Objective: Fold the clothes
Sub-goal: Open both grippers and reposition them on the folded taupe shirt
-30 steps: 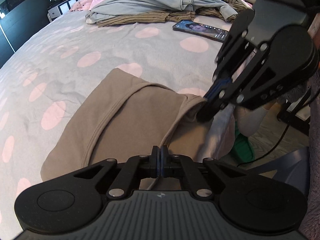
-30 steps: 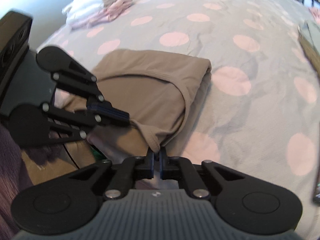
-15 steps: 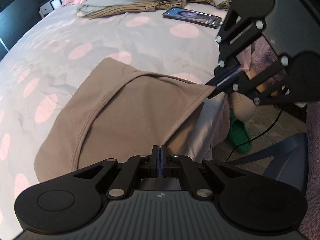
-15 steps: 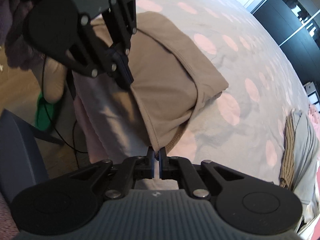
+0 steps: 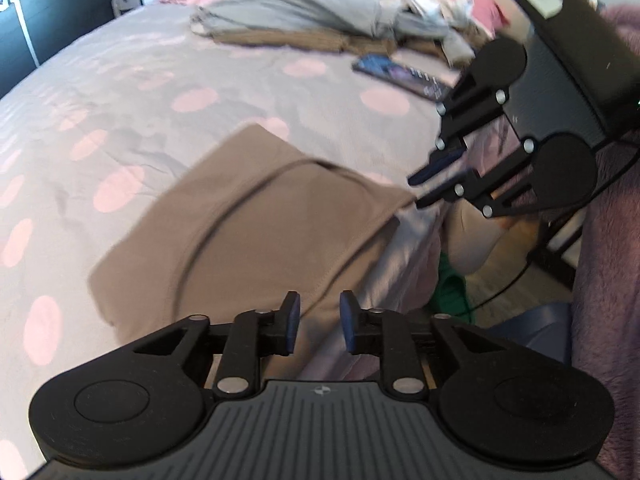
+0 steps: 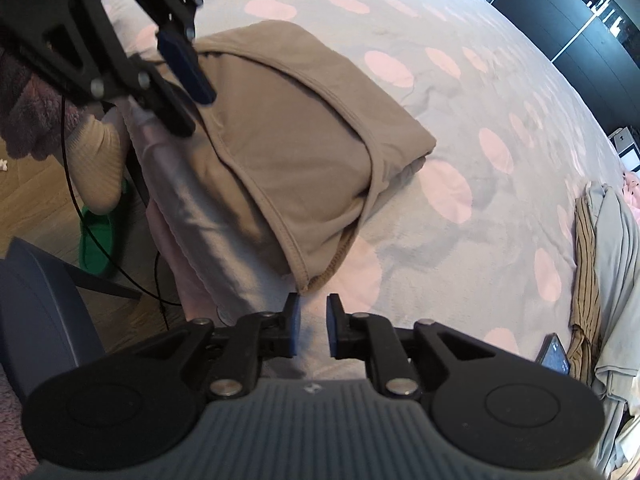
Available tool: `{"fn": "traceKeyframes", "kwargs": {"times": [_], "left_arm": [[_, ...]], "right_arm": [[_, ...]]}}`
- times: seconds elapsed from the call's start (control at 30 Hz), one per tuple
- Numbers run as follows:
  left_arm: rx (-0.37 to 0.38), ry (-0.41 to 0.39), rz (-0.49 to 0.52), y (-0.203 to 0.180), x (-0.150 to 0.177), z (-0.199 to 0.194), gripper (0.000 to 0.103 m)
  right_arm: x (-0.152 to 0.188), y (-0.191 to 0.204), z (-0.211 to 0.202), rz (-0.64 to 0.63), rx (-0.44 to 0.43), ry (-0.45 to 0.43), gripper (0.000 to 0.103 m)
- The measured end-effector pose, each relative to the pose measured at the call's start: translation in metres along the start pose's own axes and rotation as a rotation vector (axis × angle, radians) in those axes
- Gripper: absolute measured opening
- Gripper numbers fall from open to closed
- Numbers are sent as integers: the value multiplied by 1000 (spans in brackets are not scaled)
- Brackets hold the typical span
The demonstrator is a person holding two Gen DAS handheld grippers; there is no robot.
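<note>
A folded tan garment (image 5: 256, 220) lies at the edge of the bed (image 5: 120, 92), its near side hanging slightly over. It also shows in the right wrist view (image 6: 296, 140). My left gripper (image 5: 319, 322) is open and empty, just off the garment's near hem; it also shows in the right wrist view (image 6: 184, 96). My right gripper (image 6: 313, 326) is open and empty, just off the garment's corner; it also shows in the left wrist view (image 5: 418, 190).
A heap of unfolded grey and striped clothes (image 5: 332, 20) lies at the bed's far side, with a phone (image 5: 400, 76) beside it. The heap (image 6: 604, 264) and phone (image 6: 554, 354) also show in the right wrist view. A dark chair (image 6: 36, 292) and the floor lie beside the bed.
Both grippers have opened and let go of the tan garment, which now rests folded on the bed. Both have drawn back slightly from its edge.
</note>
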State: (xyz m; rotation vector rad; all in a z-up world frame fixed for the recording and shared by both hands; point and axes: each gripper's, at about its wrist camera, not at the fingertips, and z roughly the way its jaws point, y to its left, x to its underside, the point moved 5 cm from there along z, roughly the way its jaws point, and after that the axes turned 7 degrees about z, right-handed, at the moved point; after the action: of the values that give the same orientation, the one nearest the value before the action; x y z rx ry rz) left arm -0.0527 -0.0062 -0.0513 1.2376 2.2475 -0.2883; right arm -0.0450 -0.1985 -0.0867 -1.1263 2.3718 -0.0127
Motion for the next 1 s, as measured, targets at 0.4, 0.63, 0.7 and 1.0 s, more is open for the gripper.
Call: {"fn": "traceKeyframes", "kwargs": {"times": [0.4, 0.63, 0.7, 1.0], "left_arm": [[-242, -100, -299, 84, 6, -37, 13], [-236, -101, -368, 104, 11, -15, 10], [-232, -99, -376, 108, 13, -8, 9], [-192, -62, -435, 123, 23, 26, 9]], "right_arm": [[-36, -32, -16, 135, -6, -142, 12], [-72, -54, 4, 284, -18, -241, 7], [-82, -58, 14, 311, -29, -242, 7], [-89, -74, 72, 395, -38, -106, 7]]}}
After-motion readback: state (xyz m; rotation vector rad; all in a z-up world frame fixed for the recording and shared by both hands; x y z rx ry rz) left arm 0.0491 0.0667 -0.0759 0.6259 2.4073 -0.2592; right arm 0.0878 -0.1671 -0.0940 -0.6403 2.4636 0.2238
